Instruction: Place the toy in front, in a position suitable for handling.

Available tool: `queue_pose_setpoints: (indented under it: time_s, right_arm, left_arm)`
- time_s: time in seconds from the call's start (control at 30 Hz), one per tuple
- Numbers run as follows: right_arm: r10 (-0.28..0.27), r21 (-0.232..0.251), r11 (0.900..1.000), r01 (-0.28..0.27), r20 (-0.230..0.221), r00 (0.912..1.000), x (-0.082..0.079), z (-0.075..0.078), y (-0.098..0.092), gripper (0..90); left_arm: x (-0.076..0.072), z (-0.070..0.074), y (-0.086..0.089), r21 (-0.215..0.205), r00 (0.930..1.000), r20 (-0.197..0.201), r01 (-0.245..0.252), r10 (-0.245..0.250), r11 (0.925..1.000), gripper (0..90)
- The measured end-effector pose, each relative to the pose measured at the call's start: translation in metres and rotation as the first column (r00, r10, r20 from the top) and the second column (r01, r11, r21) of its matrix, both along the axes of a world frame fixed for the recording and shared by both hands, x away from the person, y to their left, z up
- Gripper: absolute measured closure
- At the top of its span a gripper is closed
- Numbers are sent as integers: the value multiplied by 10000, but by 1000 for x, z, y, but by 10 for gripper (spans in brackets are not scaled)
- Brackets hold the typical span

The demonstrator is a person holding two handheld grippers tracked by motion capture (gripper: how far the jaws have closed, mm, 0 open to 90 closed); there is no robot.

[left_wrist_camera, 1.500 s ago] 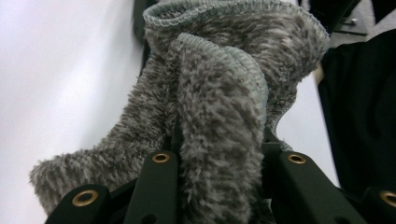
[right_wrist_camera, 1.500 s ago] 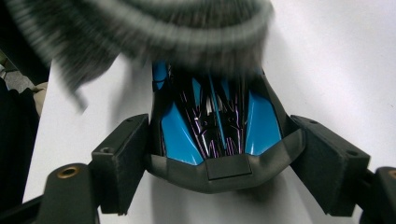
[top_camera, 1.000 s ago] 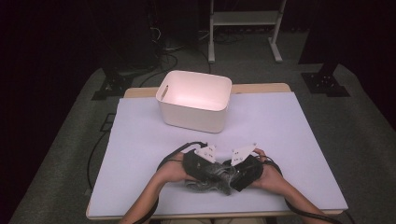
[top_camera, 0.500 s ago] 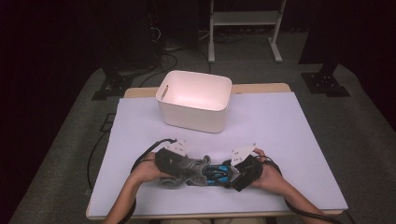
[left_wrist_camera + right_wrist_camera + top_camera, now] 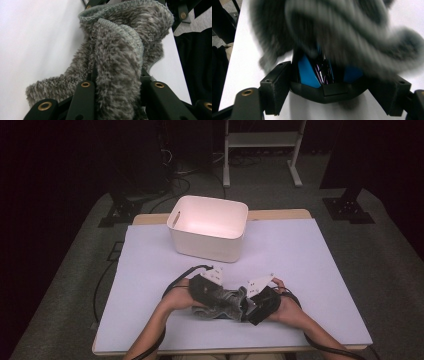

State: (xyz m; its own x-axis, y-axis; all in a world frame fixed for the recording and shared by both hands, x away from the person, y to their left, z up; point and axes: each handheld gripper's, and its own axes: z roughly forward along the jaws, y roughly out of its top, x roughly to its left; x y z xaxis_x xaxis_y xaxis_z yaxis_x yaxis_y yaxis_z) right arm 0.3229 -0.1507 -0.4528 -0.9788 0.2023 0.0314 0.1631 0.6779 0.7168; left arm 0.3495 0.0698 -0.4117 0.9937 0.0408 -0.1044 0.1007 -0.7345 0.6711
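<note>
A grey fuzzy cloth (image 5: 226, 298) lies bunched between my two grippers near the table's front edge. My left gripper (image 5: 219, 297) is shut on a thick fold of the cloth (image 5: 117, 50), which its jaws pinch from both sides. My right gripper (image 5: 245, 307) faces it from the right. Its jaws stand wide and clamp a black and blue object (image 5: 308, 72). In the right gripper view the cloth (image 5: 342, 30) is blurred and drapes over the far end of that object. The object's full shape is hidden.
A white plastic bin (image 5: 207, 227) stands empty at the back middle of the pale lilac table cover (image 5: 310, 260). Cables trail from both grippers toward the front edge. Dark floor and stand legs surround the table.
Half a second ago the left gripper had pulled left with the cloth, baring the blue object. Now it has come back right and the cloth covers the object again. The right hand stayed put.
</note>
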Motion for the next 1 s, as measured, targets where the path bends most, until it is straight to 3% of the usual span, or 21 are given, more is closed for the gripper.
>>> queue_pose_setpoints:
  time_s: [0.13, 0.37, 0.63, 0.8, 1.0]
  right_arm:
    - [6, 7, 10000, -6, 22, 10000, 0, 0, 0, 210]
    - [-73, 96, 9999, 75, -149, 9999, 0, -1, -1, 210]
    - [2, 78, 10000, -1, -76, 10000, 0, -1, 1, 212]
    - [-14, 89, 10000, 14, -80, 10000, -1, -1, 2, 212]
    - [-3, 56, 10000, 3, -68, 10000, 0, -1, 1, 212]
  left_arm:
    - [-1, 0, -28, 320, 9990, 96, 438, -441, 9985, 690]
    - [-3, -1, -52, 610, 9957, 220, 885, -900, 9942, 687]
    - [-6, 0, -38, 612, 9969, 240, 733, -749, 9954, 685]
    - [-5, 3, -12, 493, 9994, 125, 328, -335, 9982, 685]
    - [-8, 5, 15, 741, 9997, 223, -100, 83, 9972, 677]
